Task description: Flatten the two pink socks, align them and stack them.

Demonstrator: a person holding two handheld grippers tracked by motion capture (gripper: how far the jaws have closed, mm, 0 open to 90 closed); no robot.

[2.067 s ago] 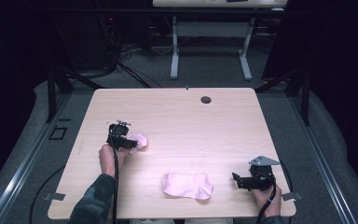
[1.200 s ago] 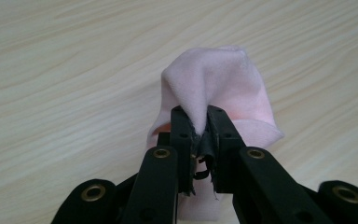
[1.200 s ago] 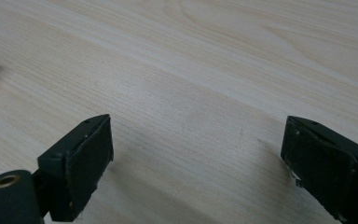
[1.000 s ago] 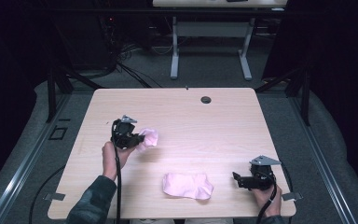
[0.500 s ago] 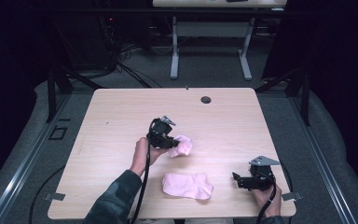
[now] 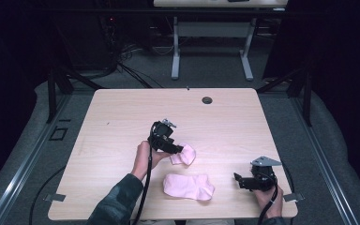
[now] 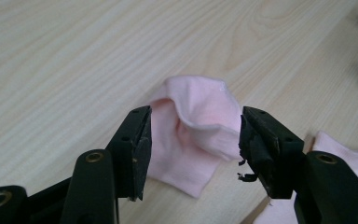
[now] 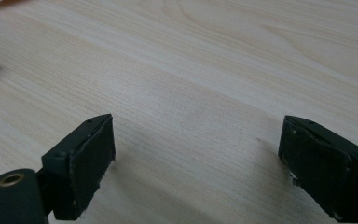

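L gripper (image 6: 176, 149) jaws just opened, dropping the small pink sock (image 7: 193, 135) between them, beside the flat pink sock (image 6: 188, 186). R gripper (image 6: 238, 181) wide open, empty. Pairing next, prob.

Probably a lab: bare test table (image 6: 122, 112), floor cables (image 6: 122, 65).

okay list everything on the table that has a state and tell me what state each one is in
left claw: open, jaws just opened, crumpled sock between them, pads off it
crumpled pink sock: bunched, lying on the table
flat pink sock: spread flat, untouched
right claw: open, nothing between the jaws
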